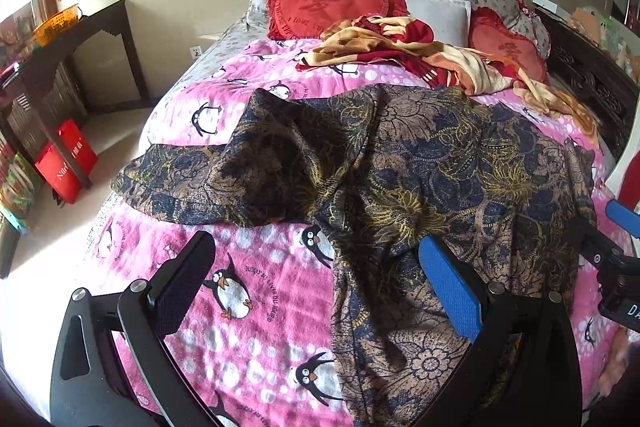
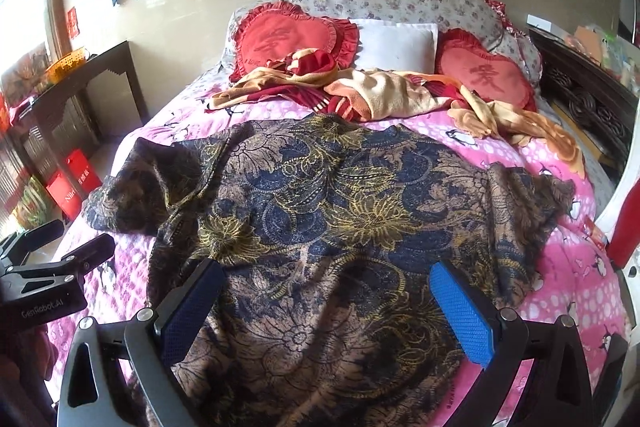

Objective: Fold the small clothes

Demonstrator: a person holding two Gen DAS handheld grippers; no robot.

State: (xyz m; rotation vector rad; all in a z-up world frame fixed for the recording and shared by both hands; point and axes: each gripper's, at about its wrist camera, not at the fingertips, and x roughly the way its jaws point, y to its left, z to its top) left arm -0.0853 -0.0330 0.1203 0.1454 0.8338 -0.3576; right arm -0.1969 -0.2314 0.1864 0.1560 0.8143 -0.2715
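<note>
A dark floral-patterned garment is spread, partly rumpled, across the centre of the frame on a pink penguin-print bedspread. The left gripper is held released at the lower edge, its jaws spread wide and nothing grasped. The right gripper is likewise released, its fingers positioned over the garment's near portion.

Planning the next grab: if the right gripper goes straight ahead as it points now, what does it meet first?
Most likely the dark floral patterned garment spread on the pink penguin bedspread; the open right gripper already frames it, though depth is unclear.
</note>
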